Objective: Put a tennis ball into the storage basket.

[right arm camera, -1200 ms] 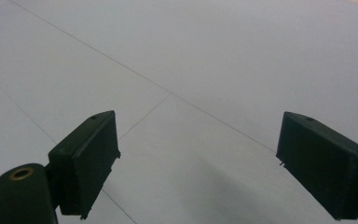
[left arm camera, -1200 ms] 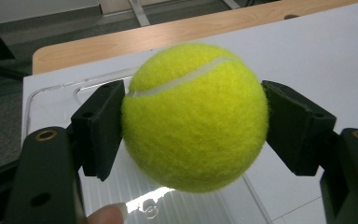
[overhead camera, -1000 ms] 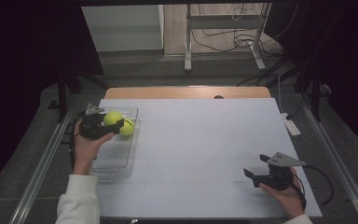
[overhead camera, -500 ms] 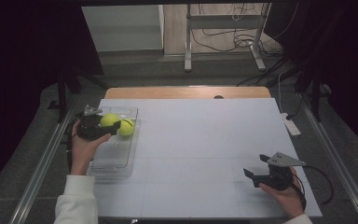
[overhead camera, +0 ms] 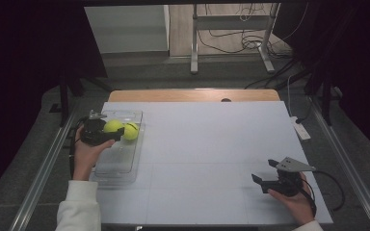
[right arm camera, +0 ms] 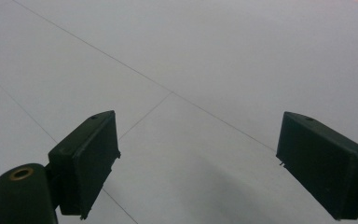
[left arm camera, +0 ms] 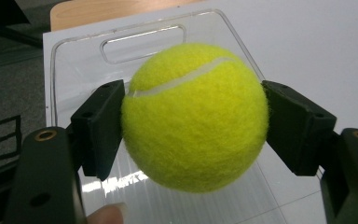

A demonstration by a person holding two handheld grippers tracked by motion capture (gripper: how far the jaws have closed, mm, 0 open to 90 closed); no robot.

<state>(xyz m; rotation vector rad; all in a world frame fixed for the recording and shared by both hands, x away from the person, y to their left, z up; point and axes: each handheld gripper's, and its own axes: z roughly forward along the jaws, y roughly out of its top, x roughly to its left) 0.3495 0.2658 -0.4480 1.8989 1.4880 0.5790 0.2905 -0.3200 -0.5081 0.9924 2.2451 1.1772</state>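
So the tennis ball is squeezed between the left gripper's two black pads, one on each side at the ball's widest part, and it's hanging just above the clear plastic tray, over the far end by the handle slot. In the high view the same ball sits right next to a second tennis ball that looks like it's already in the tray, and the two are touching or nearly so.

The worry for me: the pads only bite on a narrow band of fuzzy felt. A bump against the second ball or the tray wall on the way down could roll the held one out of the grip. Then it bounces off the tray and across the white table.

The right gripper is way off from the tray at the near right of the table, jaws spread wide with nothing between them, just parked.

The left gripper view gives you the pad contact and a fingertip at the bottom edge, but it hides the second ball behind the first. The high view is where you catch that neighbour.
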